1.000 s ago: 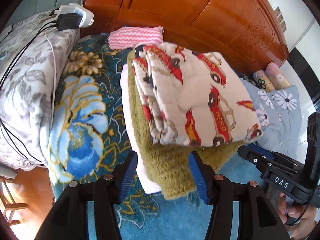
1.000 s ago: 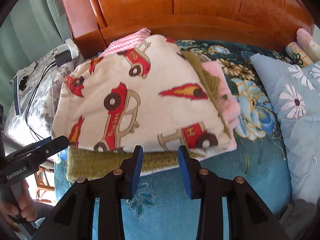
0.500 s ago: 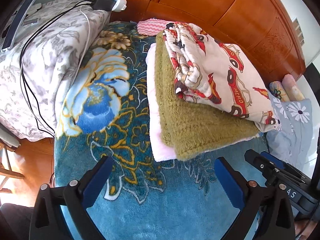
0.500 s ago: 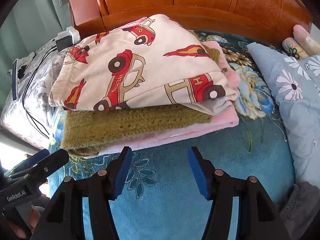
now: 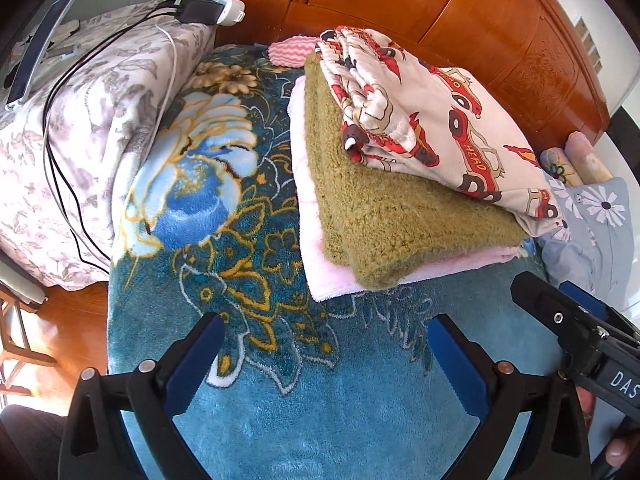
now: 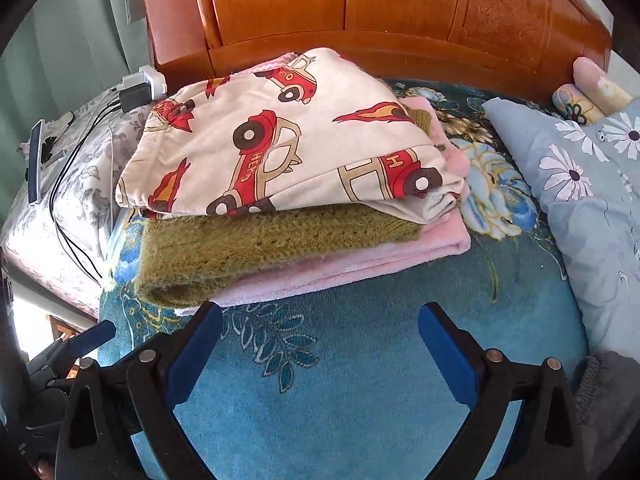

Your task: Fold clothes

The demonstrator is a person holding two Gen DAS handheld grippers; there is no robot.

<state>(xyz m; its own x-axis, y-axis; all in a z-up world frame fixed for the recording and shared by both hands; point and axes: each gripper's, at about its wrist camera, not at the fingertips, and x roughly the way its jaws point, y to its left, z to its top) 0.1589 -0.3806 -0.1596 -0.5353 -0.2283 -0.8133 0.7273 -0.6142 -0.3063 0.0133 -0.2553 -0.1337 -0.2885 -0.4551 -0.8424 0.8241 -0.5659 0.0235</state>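
Observation:
A stack of folded clothes lies on the blue floral blanket (image 5: 248,392) near the headboard. On top is a cream garment with red cars (image 5: 440,120) (image 6: 280,152), under it an olive fuzzy piece (image 5: 392,224) (image 6: 248,248), and at the bottom a pink one (image 5: 316,252) (image 6: 360,268). My left gripper (image 5: 326,344) stands open a little in front of the stack, nothing between its fingers. My right gripper (image 6: 320,340) is open too, just short of the stack's near edge. The right gripper's body (image 5: 580,340) shows in the left wrist view.
A wooden headboard (image 6: 400,4) runs behind the stack. A grey floral-covered surface (image 5: 80,128) on the left carries a power strip with cables (image 5: 204,8) and a phone (image 6: 35,164). A daisy-print pillow (image 6: 580,184) lies on the right. A pink zigzag cloth (image 5: 292,46) sits behind the stack.
Both grippers have let go of the stack, opened wide and drawn back from it. The stack now rests on the blanket on its own.

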